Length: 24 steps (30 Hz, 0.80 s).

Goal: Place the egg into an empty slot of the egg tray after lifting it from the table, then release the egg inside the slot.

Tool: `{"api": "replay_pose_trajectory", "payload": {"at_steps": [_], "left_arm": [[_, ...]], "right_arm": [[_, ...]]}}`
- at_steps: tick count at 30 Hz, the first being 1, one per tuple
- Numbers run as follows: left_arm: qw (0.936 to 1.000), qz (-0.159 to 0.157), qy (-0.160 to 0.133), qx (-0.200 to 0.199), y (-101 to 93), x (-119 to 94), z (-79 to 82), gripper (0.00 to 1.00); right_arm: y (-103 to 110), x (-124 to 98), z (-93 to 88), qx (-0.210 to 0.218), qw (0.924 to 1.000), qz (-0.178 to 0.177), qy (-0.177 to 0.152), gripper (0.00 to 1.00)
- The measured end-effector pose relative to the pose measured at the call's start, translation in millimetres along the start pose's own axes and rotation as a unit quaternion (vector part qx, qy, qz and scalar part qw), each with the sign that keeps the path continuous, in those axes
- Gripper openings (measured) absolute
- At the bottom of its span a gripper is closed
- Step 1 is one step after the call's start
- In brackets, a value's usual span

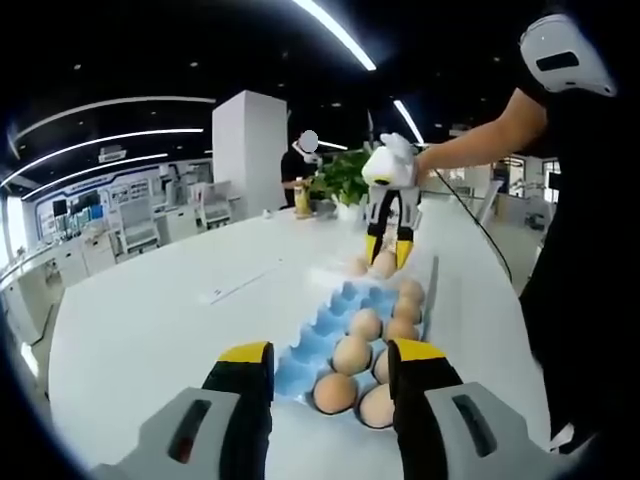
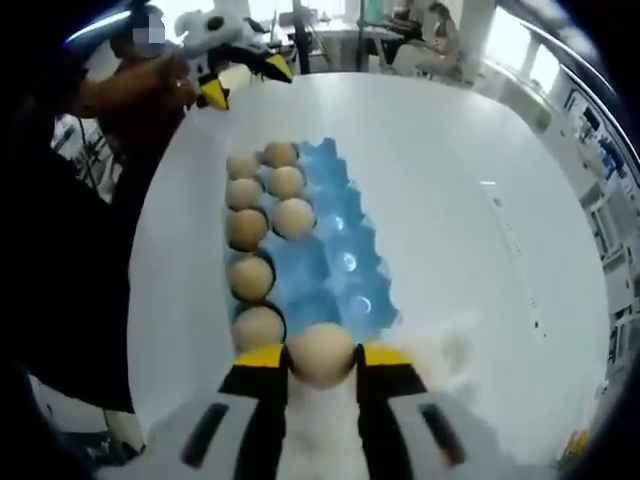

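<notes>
The egg (image 2: 321, 352) sits pinched between the yellow-tipped jaws of the right tongs (image 2: 322, 358), closed snugly on its sides, at the near end of the blue egg tray (image 2: 340, 250). Whether it hangs just above the tray's edge or touches it cannot be told. The grip across the egg's width probably keeps the shell steady while it is lined up with an open slot. Seven eggs (image 2: 250, 228) fill the tray's left column and part of the next — the bare blue cups on the right are the likely target. In the left gripper view the same tongs (image 1: 389, 252) appear at the tray's far end, held by a person's outstretched arm (image 1: 480, 140), though the egg blends with others there.

The left tongs (image 1: 330, 365) hang open and empty over the white surface (image 1: 150, 320), seemingly kept clear. The tray's (image 1: 335, 320) near corner is hidden behind their jaws.
</notes>
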State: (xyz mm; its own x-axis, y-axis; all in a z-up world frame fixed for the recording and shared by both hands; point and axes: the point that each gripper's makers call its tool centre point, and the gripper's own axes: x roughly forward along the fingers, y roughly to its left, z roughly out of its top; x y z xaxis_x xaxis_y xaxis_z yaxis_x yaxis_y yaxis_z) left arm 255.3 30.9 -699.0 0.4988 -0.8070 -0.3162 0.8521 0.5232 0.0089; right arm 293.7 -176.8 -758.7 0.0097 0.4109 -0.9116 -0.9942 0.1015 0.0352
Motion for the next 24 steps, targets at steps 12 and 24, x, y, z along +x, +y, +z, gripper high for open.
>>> {"api": "replay_pose_trajectory", "payload": {"at_steps": [12, 24], "left_arm": [[1.0, 0.001, 0.0, 0.002, 0.3, -1.2, 2.0, 0.46], [1.0, 0.0, -0.002, 0.001, 1.7, -0.9, 2.8, 0.45]], "right_arm": [[10.3, 14.9, 24.4, -0.026, 0.9994, 0.021, -0.007, 0.26], [17.0, 30.6, 44.2, -0.05, 0.998, 0.036, -0.013, 0.26]]}}
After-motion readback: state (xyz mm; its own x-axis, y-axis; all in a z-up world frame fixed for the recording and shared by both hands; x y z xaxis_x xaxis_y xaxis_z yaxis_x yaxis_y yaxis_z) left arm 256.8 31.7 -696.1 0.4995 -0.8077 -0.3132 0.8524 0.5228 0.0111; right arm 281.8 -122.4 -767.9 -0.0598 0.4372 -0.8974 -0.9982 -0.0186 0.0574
